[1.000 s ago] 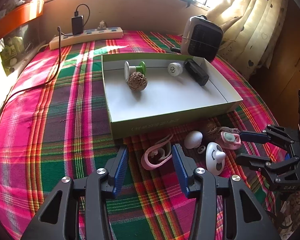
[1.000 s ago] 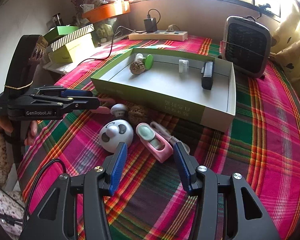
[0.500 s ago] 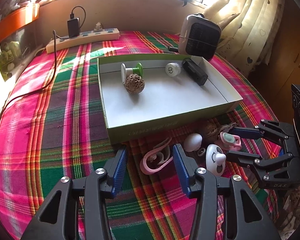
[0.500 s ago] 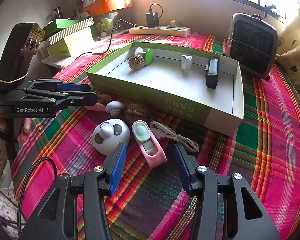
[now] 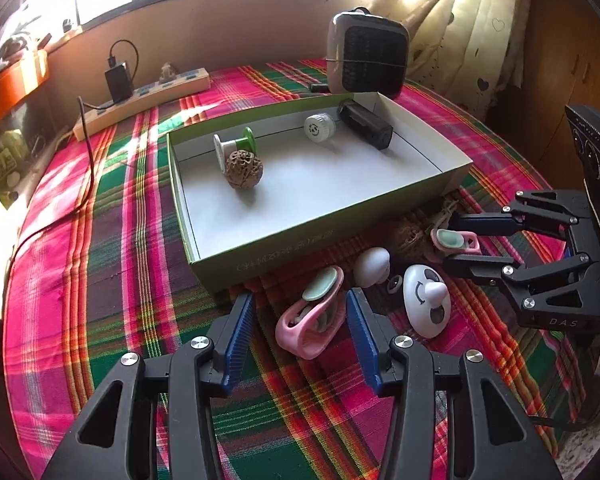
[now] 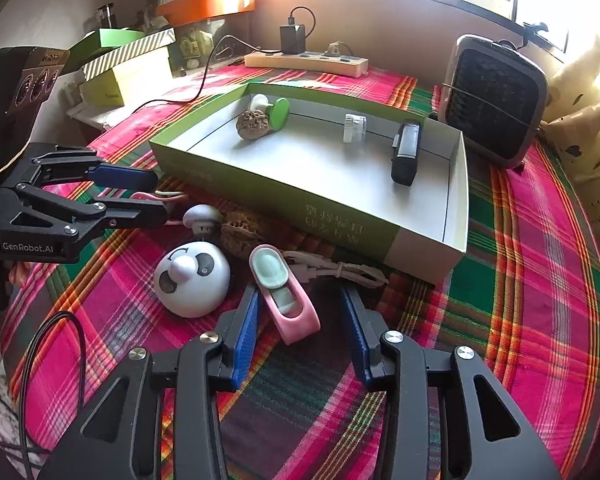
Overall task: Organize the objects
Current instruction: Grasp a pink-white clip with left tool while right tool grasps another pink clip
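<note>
Moved: right gripper point(image 6: 300, 320) jaws just narrowed around pink clip point(image 6: 286, 300), not yet pinching.
Left gripper point(image 5: 300, 326): jaws spread, flanking second pink clip point(image 5: 312, 320).
Box point(image 5: 340, 220): beyond both clips.

A: R gripper point(image 6: 300, 320) now?
B: Jaws just closing in on pink clip point(image 6: 286, 304), left pad touching it.
A: L gripper point(image 5: 300, 322)?
B: Its pink clip point(image 5: 312, 320) now tipped up, toward 1 o'clock.
</note>
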Demonstrator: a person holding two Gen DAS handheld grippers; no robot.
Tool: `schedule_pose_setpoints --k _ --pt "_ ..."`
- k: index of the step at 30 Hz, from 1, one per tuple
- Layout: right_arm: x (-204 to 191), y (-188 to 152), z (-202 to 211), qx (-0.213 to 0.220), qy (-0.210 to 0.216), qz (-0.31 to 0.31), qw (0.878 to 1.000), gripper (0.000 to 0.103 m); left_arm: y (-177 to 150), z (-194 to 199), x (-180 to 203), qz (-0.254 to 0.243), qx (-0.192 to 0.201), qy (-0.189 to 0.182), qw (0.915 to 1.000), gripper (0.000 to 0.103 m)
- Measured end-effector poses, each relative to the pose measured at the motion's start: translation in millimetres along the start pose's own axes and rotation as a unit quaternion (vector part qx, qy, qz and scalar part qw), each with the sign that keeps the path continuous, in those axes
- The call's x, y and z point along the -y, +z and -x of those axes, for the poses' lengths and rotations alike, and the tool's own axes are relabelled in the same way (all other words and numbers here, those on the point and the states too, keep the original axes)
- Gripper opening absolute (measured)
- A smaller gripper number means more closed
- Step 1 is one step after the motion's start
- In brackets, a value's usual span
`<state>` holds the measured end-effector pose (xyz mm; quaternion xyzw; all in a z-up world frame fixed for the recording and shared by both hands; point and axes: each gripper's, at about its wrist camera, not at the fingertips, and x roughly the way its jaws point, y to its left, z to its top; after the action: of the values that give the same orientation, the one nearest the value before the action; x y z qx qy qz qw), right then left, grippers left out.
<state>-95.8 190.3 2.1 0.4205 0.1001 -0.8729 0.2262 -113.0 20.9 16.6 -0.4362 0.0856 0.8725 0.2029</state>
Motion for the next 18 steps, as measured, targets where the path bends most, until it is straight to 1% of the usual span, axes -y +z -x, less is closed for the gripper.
schedule_pose_setpoints --k 7,10,14,18 --pt "-4 1 -2 -0.001 0.007 0.007 1.0 0.039 -1 -8 11 -0.025 -0.017 -0.004 0.9995 0.046" --pt "-7 2 -3 -0.001 0.003 0.016 1.0 0.039 -2 -10 13 -0.025 -0.018 -0.002 0.9995 0.046" --pt "-9 2 -3 -0.001 0.003 0.015 1.0 0.039 -1 -10 11 -0.009 -0.016 -0.001 0.9998 0.046" --pt "-8 3 -4 -0.001 0.003 0.013 1.0 0.039 -2 -10 14 -0.011 -0.013 0.004 0.9998 0.045"
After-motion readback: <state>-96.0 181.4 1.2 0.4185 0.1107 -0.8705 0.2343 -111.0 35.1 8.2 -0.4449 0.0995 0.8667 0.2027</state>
